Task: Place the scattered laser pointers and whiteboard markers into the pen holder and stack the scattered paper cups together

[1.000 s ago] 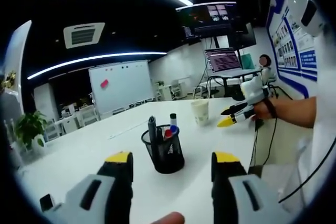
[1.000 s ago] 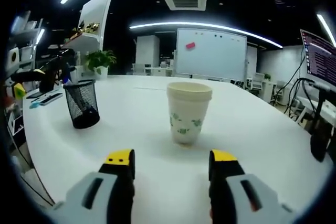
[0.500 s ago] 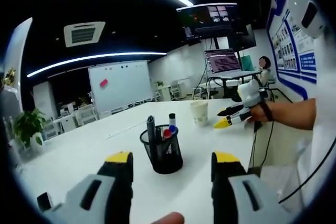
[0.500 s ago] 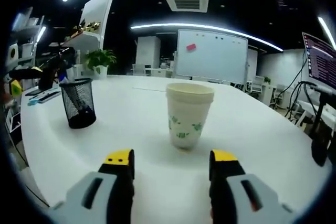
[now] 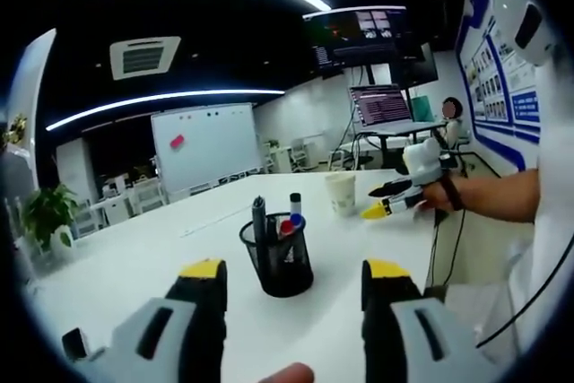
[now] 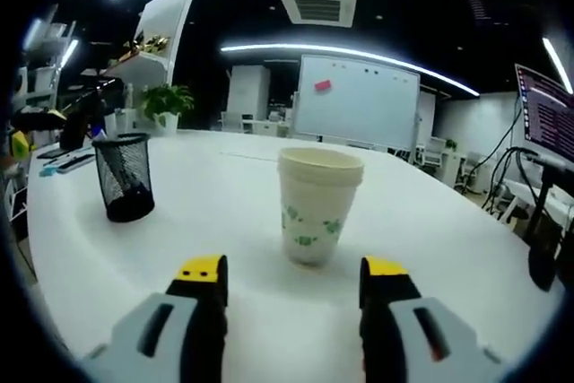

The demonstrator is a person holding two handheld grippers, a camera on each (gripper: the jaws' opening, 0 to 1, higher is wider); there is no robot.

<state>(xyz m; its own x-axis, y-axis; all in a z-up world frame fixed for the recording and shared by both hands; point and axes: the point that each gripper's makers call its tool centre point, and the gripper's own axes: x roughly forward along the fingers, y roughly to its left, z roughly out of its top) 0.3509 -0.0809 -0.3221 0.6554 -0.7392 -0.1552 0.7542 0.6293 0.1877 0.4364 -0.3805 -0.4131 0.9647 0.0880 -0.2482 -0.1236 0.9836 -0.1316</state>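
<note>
A black mesh pen holder [image 5: 280,262] stands on the white table [image 5: 143,266], with several markers and pens upright in it. My left gripper [image 5: 294,277] is open just in front of it, with nothing between its jaws. Beyond the holder stands a white paper cup [image 5: 342,193]. A hand holds my right gripper [image 5: 378,201] just right of that cup. In the right gripper view, the cup [image 6: 316,205], printed with green leaves, stands upright a short way ahead of my open right gripper [image 6: 292,271]. The pen holder [image 6: 125,177] is off to the left.
A whiteboard [image 5: 206,145] and a potted plant [image 5: 49,213] stand at the back of the room. Monitors on stands [image 5: 381,100] and cables are past the table's far end. A person's forearm [image 5: 502,193] reaches in from the right. A small dark object [image 5: 76,344] lies near the table edge.
My right gripper has moved closer to the paper cup, which looks a little larger in its view. The left gripper and the pen holder have hardly moved.
</note>
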